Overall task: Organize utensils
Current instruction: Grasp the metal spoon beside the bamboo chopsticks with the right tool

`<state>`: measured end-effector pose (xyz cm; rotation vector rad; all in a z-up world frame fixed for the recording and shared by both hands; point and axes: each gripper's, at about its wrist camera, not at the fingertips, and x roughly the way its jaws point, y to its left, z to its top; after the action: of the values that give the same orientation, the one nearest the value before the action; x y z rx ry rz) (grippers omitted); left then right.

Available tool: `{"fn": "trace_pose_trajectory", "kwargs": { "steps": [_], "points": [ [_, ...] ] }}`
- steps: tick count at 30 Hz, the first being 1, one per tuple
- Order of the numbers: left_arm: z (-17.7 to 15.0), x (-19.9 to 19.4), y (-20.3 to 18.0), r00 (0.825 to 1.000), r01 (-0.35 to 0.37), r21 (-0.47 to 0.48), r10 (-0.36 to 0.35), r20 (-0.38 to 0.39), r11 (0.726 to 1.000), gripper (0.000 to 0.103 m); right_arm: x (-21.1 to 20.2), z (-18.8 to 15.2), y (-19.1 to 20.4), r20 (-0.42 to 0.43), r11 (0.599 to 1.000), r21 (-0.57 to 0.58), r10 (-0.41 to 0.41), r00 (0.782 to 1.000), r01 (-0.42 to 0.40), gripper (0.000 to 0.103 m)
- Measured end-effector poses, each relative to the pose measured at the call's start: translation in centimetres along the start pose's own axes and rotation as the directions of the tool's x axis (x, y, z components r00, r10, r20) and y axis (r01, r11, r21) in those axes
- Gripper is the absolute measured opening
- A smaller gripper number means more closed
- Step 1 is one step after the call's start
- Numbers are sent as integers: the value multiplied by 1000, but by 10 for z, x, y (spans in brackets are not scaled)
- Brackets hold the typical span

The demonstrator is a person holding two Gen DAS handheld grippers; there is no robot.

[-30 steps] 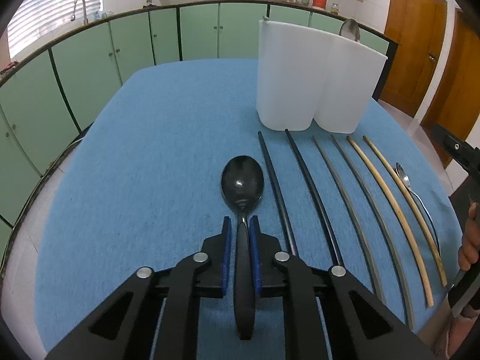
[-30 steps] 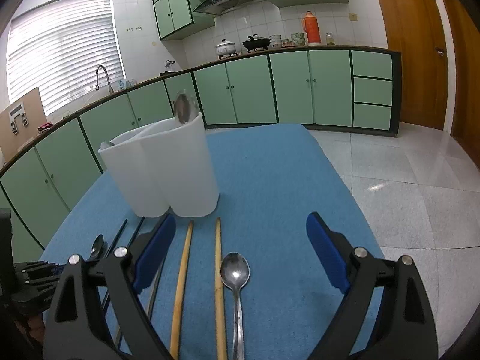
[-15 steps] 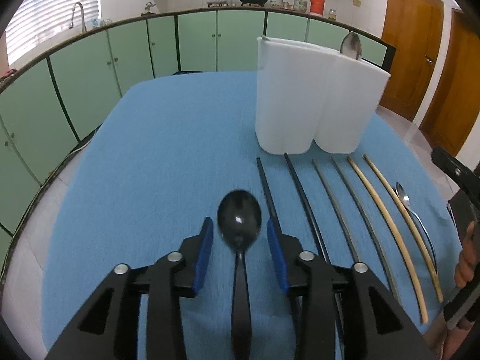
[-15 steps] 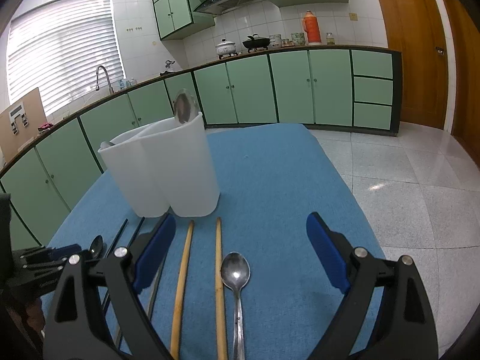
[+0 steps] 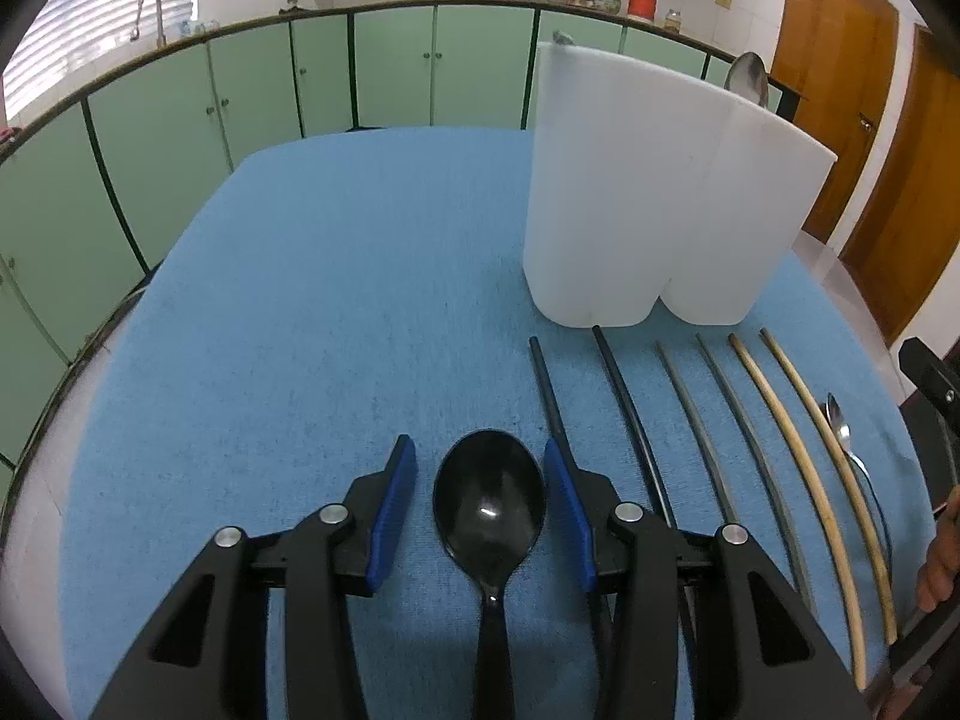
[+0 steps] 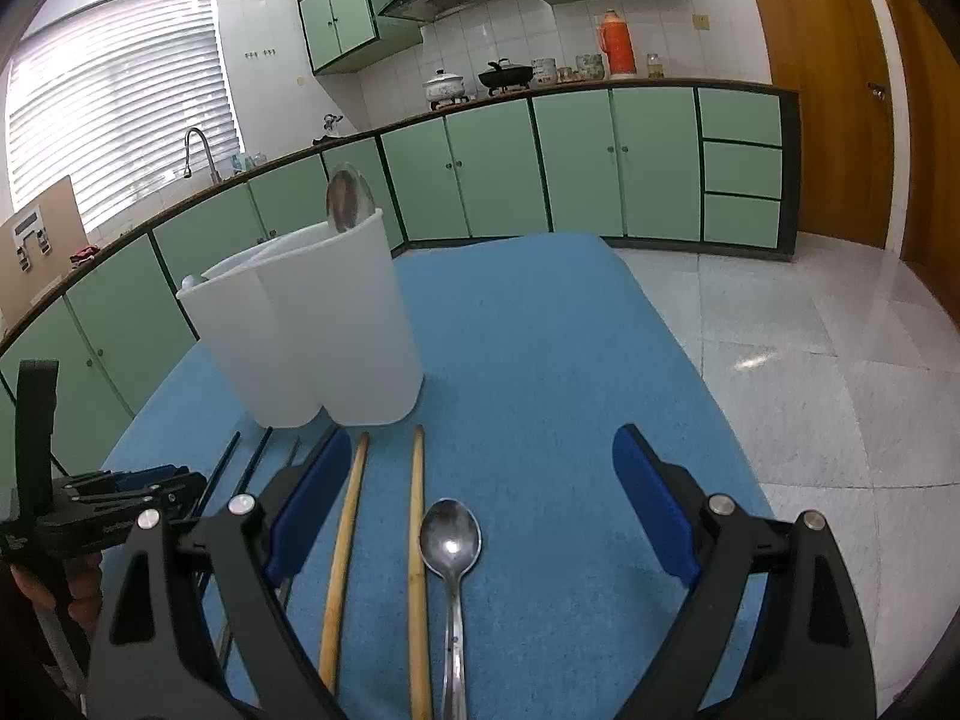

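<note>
Both your grippers gape: left gripper [image 5: 480, 495] straddles the black spoon [image 5: 489, 510], untouched; right gripper [image 6: 480, 504] wide. Bare cloth [image 5: 300, 330] at ten o'clock.

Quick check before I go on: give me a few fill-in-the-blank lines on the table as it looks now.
1. The spoon between the left hand-held gripper's blue pads is ___ in colour.
2. The white holder already has a ___ sticking out of it.
3. The metal spoon lies beside two ___ chopsticks.
4. The right hand-held gripper is ___.

Missing: black; spoon; wooden; open
</note>
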<state>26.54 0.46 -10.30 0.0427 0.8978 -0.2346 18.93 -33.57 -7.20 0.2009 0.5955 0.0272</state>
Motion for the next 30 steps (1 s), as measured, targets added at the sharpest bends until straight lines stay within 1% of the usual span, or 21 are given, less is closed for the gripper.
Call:
{"fn": "trace_pose_trajectory", "kwargs": {
  "steps": [2,6,8,10,15,20,23,30],
  "points": [
    [1,0,1,1000,3,-5,-3,3,1000,35,1,0,0,-4,1000,1,2,1000,-2,86],
    [2,-1,4,1000,18,-16,-18,10,1000,34,3,1,1,-16,1000,-14,-4,1000,4,85],
    [1,-3,5,1000,17,-17,-17,17,1000,34,6,1,4,-42,999,-40,-16,999,15,82],
    [0,-7,4,999,15,-22,-14,30,1000,34,8,0,6,-61,999,-52,-9,998,5,78],
    [-8,-24,4,998,12,-31,-10,58,999,34,9,-6,10,-119,995,-103,-12,993,-1,73],
    [-15,-33,4,998,9,-41,-7,58,999,34,13,-15,13,-177,989,-145,-32,984,7,62],
    [-18,-33,5,999,10,-44,-8,51,999,34,16,-19,16,-208,987,-160,-14,978,-20,58],
    [-19,-29,9,999,12,-49,-10,44,999,34,31,-20,20,-258,985,-168,-16,966,-29,49]
  ]
}}
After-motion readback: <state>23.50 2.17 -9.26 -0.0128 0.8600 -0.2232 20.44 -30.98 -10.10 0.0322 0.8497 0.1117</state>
